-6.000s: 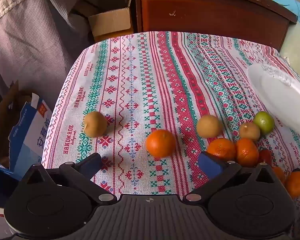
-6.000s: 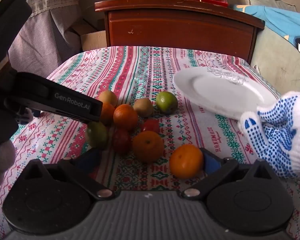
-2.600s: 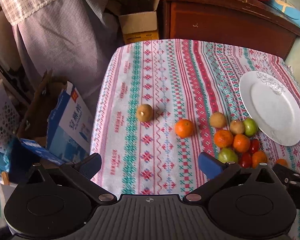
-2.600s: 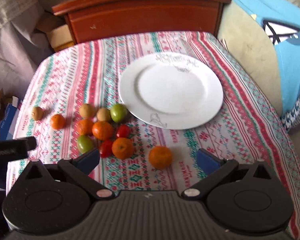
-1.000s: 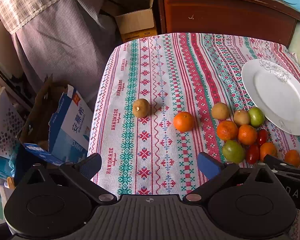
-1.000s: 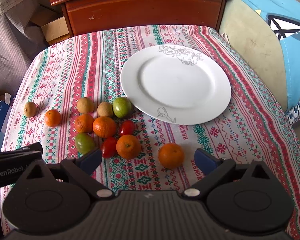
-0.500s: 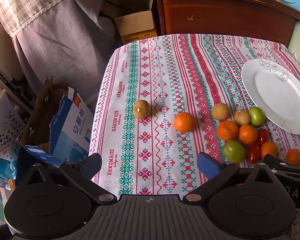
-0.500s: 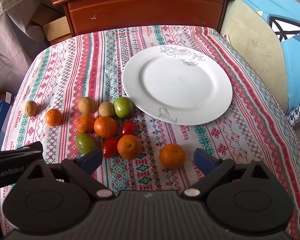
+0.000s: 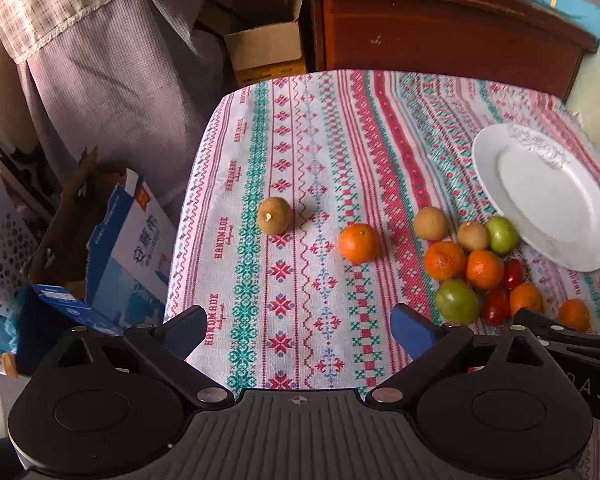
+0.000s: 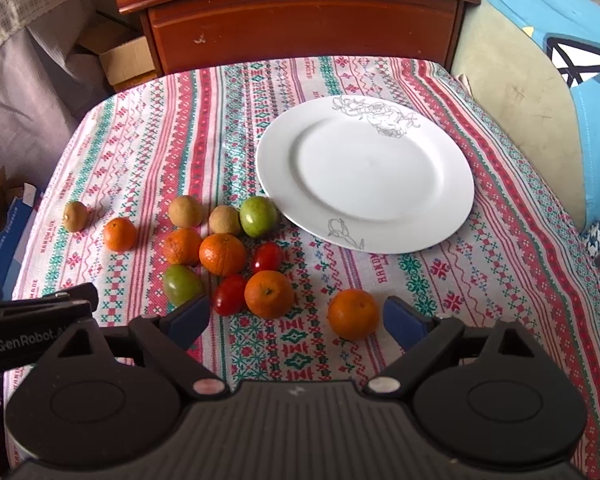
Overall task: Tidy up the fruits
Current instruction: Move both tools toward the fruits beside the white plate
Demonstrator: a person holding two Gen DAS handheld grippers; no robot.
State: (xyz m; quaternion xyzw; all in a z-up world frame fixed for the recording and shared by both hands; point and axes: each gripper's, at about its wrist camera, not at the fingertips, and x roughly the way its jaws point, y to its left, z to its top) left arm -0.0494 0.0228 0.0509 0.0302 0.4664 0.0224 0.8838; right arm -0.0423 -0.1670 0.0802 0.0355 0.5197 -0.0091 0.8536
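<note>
A white plate (image 10: 364, 176) lies bare on the patterned tablecloth (image 10: 204, 128); it also shows in the left wrist view (image 9: 548, 200). Left of it lies a cluster of oranges, green fruits, brown fruits and red tomatoes (image 10: 222, 254). One orange (image 10: 353, 314) lies apart, just in front of my right gripper (image 10: 296, 320), which is open and empty. A lone orange (image 9: 359, 242) and a brown fruit (image 9: 274, 216) lie ahead of my left gripper (image 9: 300, 326), also open and empty, held above the table's near edge.
A dark wooden cabinet (image 10: 300, 24) stands behind the table. A cardboard box (image 9: 264, 52) and a blue carton (image 9: 116, 248) sit off the table's left side. A sofa with a blue cloth (image 10: 540, 80) is on the right.
Both grippers have drawn back and risen since six seconds ago, then edged slightly forward. The plate, then held up by a gloved hand, now lies flat on the table.
</note>
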